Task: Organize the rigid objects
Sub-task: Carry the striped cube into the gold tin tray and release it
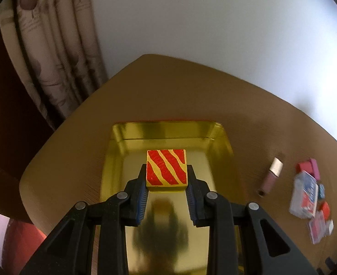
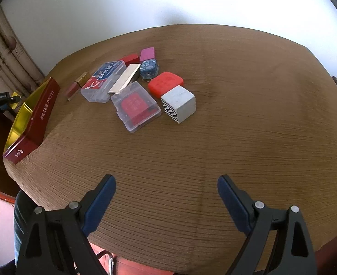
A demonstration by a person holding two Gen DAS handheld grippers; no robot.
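My left gripper (image 1: 166, 171) is shut on a yellow cube with red stripes (image 1: 166, 167) and holds it over the inside of a gold-lined tin (image 1: 223, 142). The same tin, dark red outside (image 2: 45, 107), stands at the table's left edge in the right wrist view. My right gripper (image 2: 166, 183) is open and empty above the bare near part of the table. A cluster of small objects lies ahead of it: a white cube with a black zigzag face (image 2: 178, 106), a red flat case (image 2: 166, 83), clear plastic boxes (image 2: 136, 106), a lip gloss tube (image 2: 76, 86).
The round table has a brown ribbed cloth (image 2: 214, 149). Behind it are a white wall and a patterned curtain (image 1: 53, 57) at the left. The cluster also holds a blue keychain case (image 2: 149, 68), a purple block (image 2: 147, 53) and a silver bar (image 2: 126, 78).
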